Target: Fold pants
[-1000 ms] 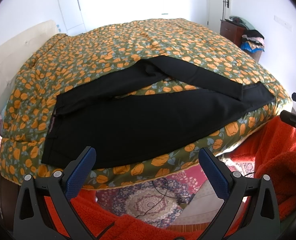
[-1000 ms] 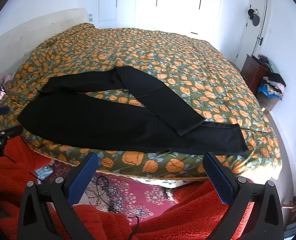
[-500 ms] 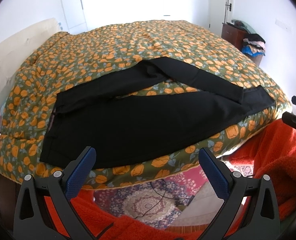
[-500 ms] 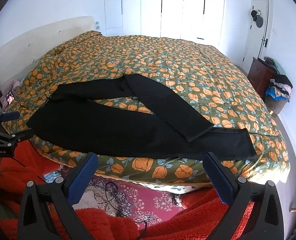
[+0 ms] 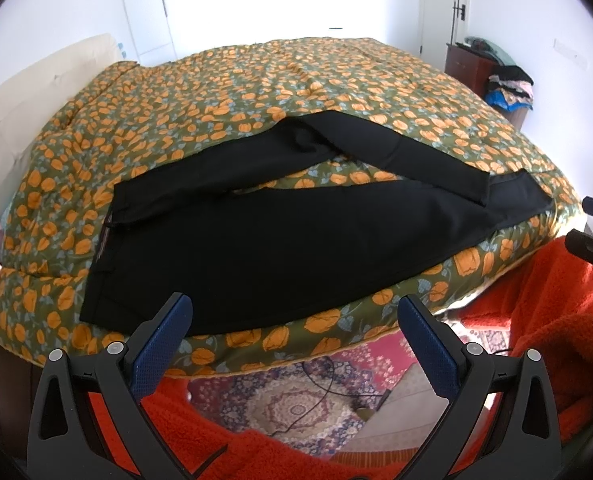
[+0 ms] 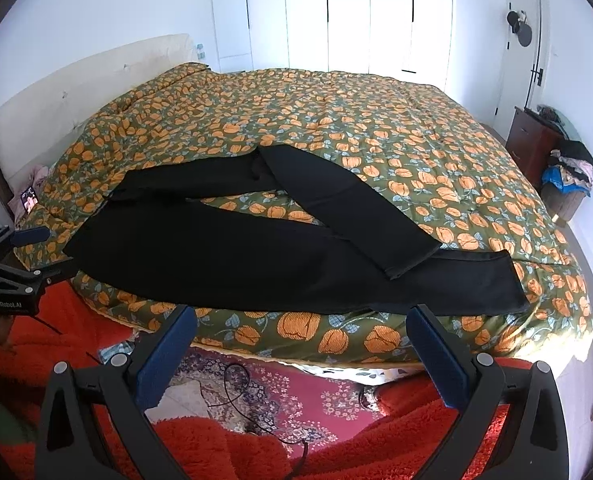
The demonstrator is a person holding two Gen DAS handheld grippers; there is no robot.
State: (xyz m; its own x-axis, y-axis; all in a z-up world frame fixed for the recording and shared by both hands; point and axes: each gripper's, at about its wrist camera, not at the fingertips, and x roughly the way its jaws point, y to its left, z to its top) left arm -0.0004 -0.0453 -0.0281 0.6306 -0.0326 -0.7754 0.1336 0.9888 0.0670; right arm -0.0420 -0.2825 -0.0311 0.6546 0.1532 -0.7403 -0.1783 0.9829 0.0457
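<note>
Blue-padded left hand-held gripper (image 5: 292,326) and right hand-held gripper (image 6: 302,330): both spread wide, empty, bottom of frame, short of the bed (image 6: 376,120). Pants (image 6: 236,256) lie mid-frame at the near edge, one leg doubled back across the other. Risk: thin fabric; pinching could snag the quilt (image 5: 256,92) beneath.

- one pair of black pants (image 5: 280,248), two legs
- one bed (image 6: 376,128)
- my two grippers, left (image 5: 292,316) and right (image 6: 302,326)
- one rug (image 6: 296,384)
</note>
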